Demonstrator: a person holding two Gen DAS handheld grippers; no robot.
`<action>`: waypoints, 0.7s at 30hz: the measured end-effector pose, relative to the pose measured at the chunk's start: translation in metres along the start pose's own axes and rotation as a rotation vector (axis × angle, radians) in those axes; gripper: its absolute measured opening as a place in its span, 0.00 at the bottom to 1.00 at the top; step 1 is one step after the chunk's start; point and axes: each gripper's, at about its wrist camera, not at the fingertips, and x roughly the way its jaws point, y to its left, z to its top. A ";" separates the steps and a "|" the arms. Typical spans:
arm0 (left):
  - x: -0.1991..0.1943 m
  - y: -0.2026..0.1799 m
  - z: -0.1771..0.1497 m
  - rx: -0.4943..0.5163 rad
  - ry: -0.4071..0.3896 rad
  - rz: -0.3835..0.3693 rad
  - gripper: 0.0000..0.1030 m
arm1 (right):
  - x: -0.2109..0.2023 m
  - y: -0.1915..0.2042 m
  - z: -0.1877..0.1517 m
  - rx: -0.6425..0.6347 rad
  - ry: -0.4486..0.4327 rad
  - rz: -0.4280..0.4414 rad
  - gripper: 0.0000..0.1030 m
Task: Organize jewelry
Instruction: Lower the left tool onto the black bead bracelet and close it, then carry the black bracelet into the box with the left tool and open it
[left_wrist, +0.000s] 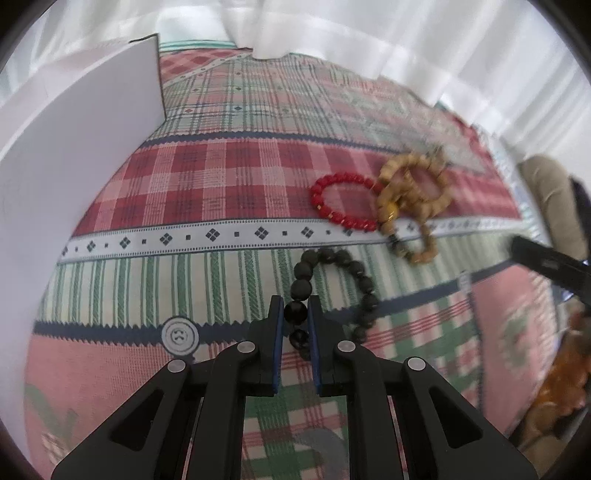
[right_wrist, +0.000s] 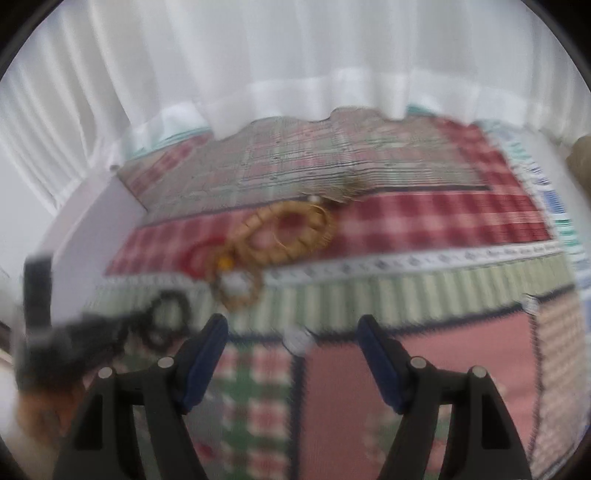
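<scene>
My left gripper (left_wrist: 295, 314) is shut on a black bead bracelet (left_wrist: 360, 280), whose loop trails to the right on the patchwork cloth. A red bead bracelet (left_wrist: 341, 201) lies beyond it, touching a pile of tan wooden bead bracelets (left_wrist: 413, 195). My right gripper (right_wrist: 291, 332) is open and empty above the cloth; it shows at the right edge of the left wrist view (left_wrist: 550, 264). In the blurred right wrist view the tan bracelets (right_wrist: 284, 232) lie ahead, the black bracelet (right_wrist: 166, 317) and left gripper (right_wrist: 122, 325) at the left.
A white box (left_wrist: 74, 147) stands at the left on the patchwork cloth (left_wrist: 221, 177); it also shows in the right wrist view (right_wrist: 92, 229). White curtains (right_wrist: 258, 55) hang behind. More amber-brown beads (left_wrist: 565, 376) sit at the right edge.
</scene>
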 end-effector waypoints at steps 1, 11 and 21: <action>-0.003 0.001 -0.001 -0.009 -0.004 -0.015 0.10 | 0.015 0.007 0.011 0.012 0.048 0.075 0.57; -0.042 0.013 0.004 -0.087 -0.048 -0.140 0.10 | 0.114 0.085 0.031 -0.191 0.253 0.043 0.17; -0.110 0.030 -0.006 -0.114 -0.098 -0.110 0.10 | 0.026 0.071 0.036 -0.079 0.127 0.197 0.12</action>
